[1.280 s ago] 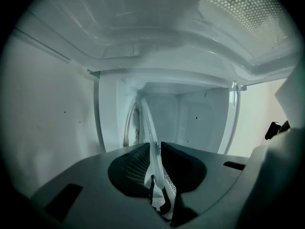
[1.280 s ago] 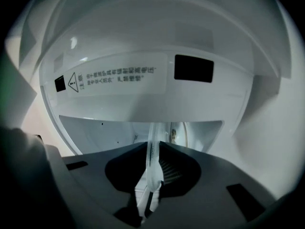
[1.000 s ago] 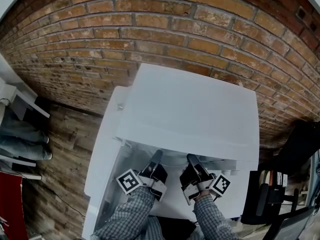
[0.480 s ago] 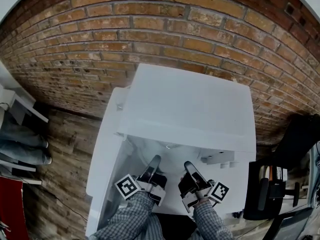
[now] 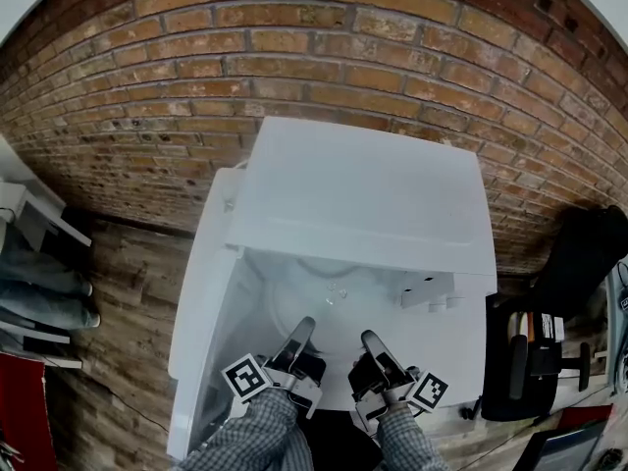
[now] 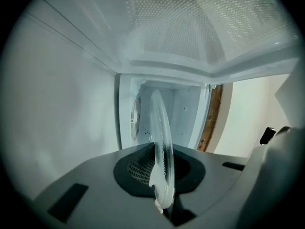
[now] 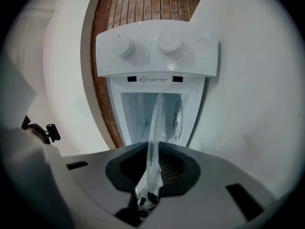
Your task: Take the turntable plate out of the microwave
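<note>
The clear glass turntable plate (image 5: pixel 337 296) lies flat and sticks partly out of the white microwave (image 5: pixel 365 190). My left gripper (image 5: pixel 303 328) is shut on the plate's near rim at the left, and its jaws have just been closing on that rim. My right gripper (image 5: pixel 369 340) is shut on the near rim at the right. In the left gripper view the plate (image 6: pixel 162 142) stands edge-on between the jaws of the left gripper (image 6: pixel 162 185). In the right gripper view the plate (image 7: pixel 154 128) runs edge-on from the right gripper (image 7: pixel 150 178) towards the cavity.
The microwave door (image 5: pixel 199 292) hangs open at the left. Its control panel (image 7: pixel 152 49) carries two knobs. Behind the microwave is a brick wall (image 5: pixel 294 47). A black chair (image 5: pixel 525 361) stands at the right, white shelving (image 5: pixel 29 214) at the left over a wooden floor (image 5: pixel 123 312).
Both grippers have drawn back towards me, and more of the plate now shows outside the cavity.
</note>
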The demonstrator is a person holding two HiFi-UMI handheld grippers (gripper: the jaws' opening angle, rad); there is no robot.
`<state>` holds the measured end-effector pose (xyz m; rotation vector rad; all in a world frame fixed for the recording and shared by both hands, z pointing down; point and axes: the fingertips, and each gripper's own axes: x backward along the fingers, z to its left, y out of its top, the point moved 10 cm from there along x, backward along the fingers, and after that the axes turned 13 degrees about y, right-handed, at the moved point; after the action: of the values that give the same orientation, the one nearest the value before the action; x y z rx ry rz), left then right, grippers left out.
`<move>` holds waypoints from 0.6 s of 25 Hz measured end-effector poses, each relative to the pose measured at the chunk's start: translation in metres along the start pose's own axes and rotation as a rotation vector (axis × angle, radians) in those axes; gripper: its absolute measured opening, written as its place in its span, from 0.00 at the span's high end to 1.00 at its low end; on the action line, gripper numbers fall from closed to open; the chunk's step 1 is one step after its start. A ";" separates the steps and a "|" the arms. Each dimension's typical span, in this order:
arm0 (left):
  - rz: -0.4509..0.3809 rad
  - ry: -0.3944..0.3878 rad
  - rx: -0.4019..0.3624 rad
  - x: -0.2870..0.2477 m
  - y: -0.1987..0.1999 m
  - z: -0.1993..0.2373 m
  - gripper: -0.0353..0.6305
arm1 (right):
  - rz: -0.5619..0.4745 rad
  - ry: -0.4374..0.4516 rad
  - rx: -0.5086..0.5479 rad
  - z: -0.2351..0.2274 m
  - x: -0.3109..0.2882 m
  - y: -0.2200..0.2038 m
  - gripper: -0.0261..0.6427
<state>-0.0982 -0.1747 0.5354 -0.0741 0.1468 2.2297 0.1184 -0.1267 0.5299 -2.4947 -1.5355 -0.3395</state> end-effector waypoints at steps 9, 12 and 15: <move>-0.041 -0.014 0.015 0.043 -0.043 -0.002 0.89 | 0.048 0.022 0.006 0.025 0.042 -0.013 0.87; -0.068 -0.035 0.019 0.061 -0.062 -0.010 0.89 | 0.071 0.046 0.003 0.040 0.058 -0.017 0.87; -0.091 -0.050 0.010 0.077 -0.081 -0.017 0.89 | 0.090 0.066 0.006 0.055 0.073 -0.020 0.87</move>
<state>-0.0818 -0.0669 0.5044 -0.0187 0.1249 2.1384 0.1373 -0.0399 0.4997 -2.5117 -1.3926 -0.3976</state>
